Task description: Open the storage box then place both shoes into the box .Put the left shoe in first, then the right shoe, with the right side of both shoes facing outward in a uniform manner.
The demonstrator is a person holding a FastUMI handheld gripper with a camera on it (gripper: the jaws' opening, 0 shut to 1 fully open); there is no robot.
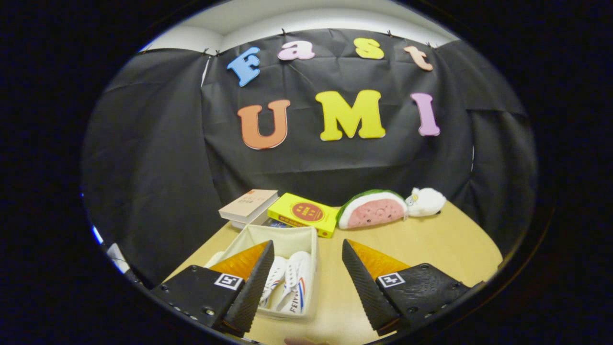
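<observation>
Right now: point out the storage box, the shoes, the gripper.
storage box (287, 235), gripper view, inner back wall.
shoes (293, 280), gripper view, upper of the shoe nearer the box's right wall.
gripper (306, 249), gripper view, midway between open fingertips, holding nothing.

Left finger (249, 287) of the gripper (306, 268), jaws spread wide with nothing between them, covered the near-left part of the open cream fabric storage box (313, 249) and the heels of the two white canvas shoes (292, 282) inside. Which shoe was left or right could not be told. Cream-covered book (249, 203) hid most of a white item beneath it. Print on the yellow flat box (304, 213) was too small to read.
</observation>
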